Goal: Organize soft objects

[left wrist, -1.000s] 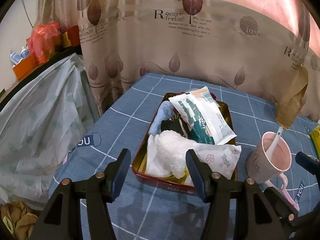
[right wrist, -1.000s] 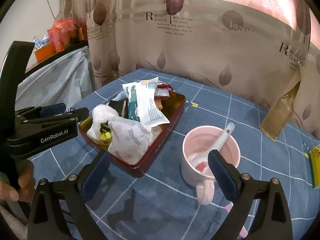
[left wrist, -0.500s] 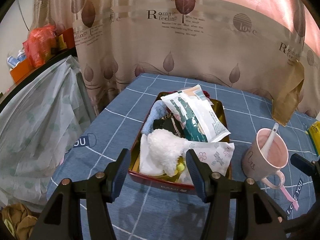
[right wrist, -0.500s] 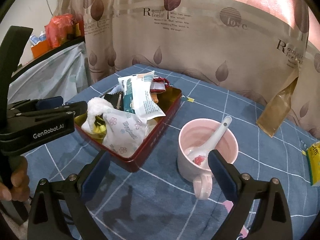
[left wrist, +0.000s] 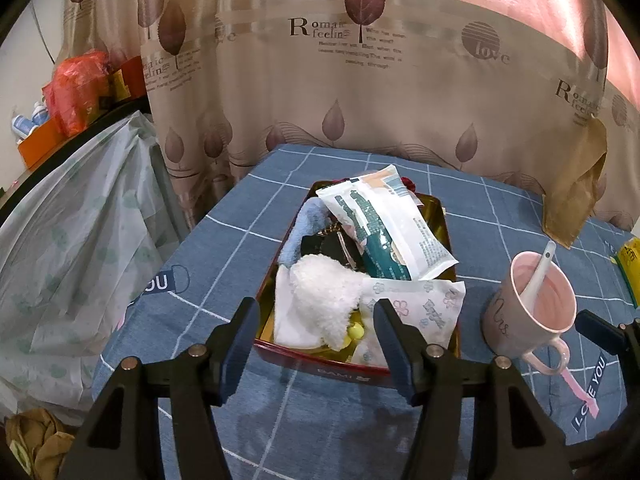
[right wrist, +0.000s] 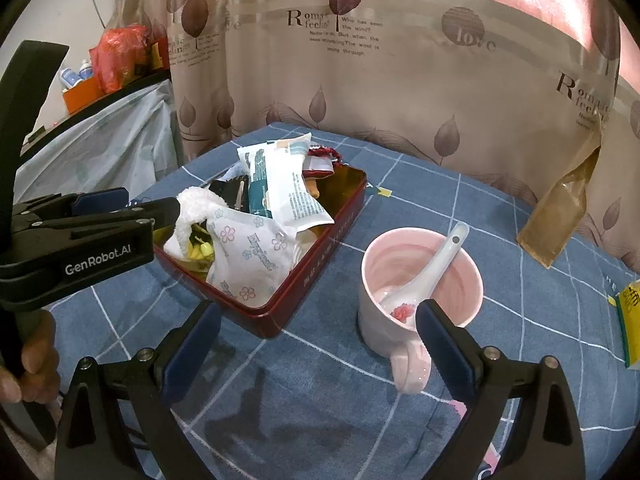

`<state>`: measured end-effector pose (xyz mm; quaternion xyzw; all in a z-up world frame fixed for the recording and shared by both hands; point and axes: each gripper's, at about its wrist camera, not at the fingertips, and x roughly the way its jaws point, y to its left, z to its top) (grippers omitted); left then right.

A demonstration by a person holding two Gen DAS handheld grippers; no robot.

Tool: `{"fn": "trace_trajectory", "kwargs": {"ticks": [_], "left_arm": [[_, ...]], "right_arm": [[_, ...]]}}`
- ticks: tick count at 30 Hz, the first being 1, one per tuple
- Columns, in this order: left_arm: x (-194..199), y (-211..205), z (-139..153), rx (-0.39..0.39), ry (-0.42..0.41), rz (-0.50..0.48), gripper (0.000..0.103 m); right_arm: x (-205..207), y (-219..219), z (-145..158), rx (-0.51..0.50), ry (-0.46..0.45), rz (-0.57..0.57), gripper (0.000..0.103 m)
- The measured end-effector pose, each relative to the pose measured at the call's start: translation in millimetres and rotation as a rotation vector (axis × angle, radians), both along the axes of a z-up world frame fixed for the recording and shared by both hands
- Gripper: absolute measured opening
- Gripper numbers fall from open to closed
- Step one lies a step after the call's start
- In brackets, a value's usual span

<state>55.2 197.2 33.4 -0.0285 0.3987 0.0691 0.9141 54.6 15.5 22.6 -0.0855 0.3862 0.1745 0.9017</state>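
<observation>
**Both hand-held grippers held wide before a full tin**

My left hand-held gripper (left wrist: 316, 330) hovers wide and empty just short of the red tin (left wrist: 320, 356) on the table (left wrist: 224, 248). Heaped in it lie a white fluffy cloth (left wrist: 324, 296), flowered packet (left wrist: 416, 304) and teal pouch (left wrist: 384, 232). My right hand-held gripper (right wrist: 318, 338), also wide and empty, frames a pink mug (right wrist: 424, 276). Any grip on the cloth should pinch its bulk, not a loose edge.

Glossy tin, soft cloth

Red glossy metal tin (right wrist: 320, 256) holds fluffy white cloth (left wrist: 324, 296); beside it, smooth pink ceramic mug (right wrist: 420, 280) on matt blue checked tablecloth (right wrist: 320, 400).
</observation>
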Motion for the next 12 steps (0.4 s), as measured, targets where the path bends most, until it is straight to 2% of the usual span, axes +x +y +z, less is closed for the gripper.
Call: {"fn": "trace_trajectory", "kwargs": {"ticks": [12], "left_arm": [[-0.7, -1.4, 1.1, 0.0, -0.01, -0.016, 0.061]], "right_arm": [[-1.1, 0.6, -2.1, -0.001, -0.001, 0.003, 0.096]]}}
